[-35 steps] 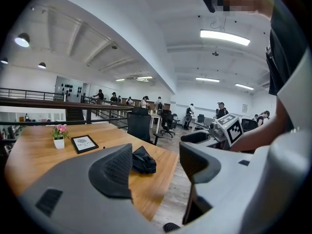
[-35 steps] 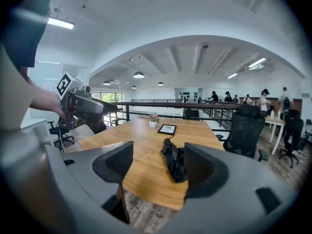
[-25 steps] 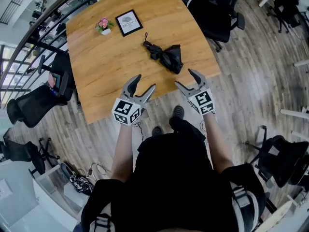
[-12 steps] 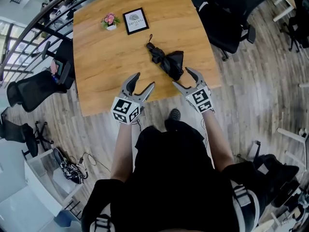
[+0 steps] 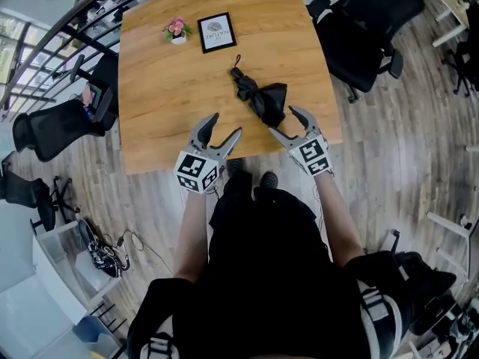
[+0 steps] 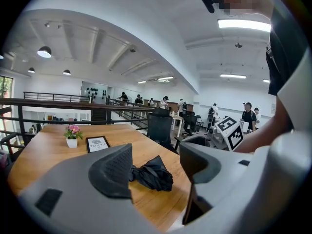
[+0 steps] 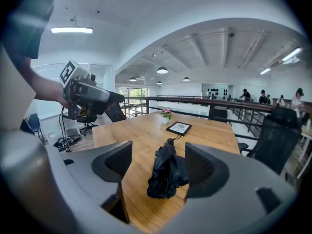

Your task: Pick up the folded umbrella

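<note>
Your right gripper has its jaws spread wide with nothing between them, hovering at the table's near edge just beside the folded umbrella lying on the wooden table. Your left gripper is spread apart too, empty, near the umbrella's left.

the folded umbrella lies on the table just ahead of the right tongs, ahead and right of the left tongs. beyond it stands a framed card, a small flower pot just left of it. both tongs sit over the table's near edge.
</note>
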Available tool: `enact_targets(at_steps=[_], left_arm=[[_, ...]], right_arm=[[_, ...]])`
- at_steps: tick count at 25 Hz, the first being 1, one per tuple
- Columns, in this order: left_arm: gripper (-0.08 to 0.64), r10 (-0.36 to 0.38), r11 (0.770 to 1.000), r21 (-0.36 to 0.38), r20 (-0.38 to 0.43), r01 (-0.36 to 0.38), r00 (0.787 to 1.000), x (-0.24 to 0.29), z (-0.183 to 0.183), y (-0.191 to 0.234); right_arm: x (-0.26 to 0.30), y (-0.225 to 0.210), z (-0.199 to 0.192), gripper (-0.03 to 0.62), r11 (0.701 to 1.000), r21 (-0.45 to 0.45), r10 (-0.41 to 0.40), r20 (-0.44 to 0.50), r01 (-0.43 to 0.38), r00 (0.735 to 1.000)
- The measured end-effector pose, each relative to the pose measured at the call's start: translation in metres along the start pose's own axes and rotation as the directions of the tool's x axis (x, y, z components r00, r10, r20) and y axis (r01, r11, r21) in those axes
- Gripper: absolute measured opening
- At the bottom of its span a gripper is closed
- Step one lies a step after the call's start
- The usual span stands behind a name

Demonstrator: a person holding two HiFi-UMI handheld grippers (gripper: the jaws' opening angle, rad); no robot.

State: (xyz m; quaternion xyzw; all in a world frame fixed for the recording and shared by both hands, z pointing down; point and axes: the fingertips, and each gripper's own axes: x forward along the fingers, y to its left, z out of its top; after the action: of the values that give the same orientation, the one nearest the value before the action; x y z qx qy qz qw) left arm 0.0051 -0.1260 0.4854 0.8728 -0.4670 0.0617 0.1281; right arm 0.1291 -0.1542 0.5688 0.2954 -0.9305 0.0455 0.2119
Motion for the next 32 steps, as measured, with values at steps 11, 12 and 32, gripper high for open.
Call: enact_targets(at_steps=[11, 12, 32], left_arm=[[0.305, -0.012, 1.000, -0.006, 0.002, 0.012, 1.000, 0.006, -0.005, 0.012], [0.305, -0.016, 1.000, -0.006, 0.003, 0.016, 1.000, 0.007, -0.004, 0.014], [0.305, -0.092, 0.995, -0.041, -0.039, 0.091, 0.995, 0.042, -0.003, 0.084]], right_arm=[[0.007, 0.001, -0.001, 0.341, 1.000, 0.010, -0.016, -0.002, 0.016, 1.000], [0.009, 0.001, 0.000, 0.341, 1.000, 0.010, -0.018, -0.001, 0.018, 1.000], [0.076, -0.018, 0.009, 0.341, 0.997, 0.061, -0.048, -0.065, 0.052, 0.997]])
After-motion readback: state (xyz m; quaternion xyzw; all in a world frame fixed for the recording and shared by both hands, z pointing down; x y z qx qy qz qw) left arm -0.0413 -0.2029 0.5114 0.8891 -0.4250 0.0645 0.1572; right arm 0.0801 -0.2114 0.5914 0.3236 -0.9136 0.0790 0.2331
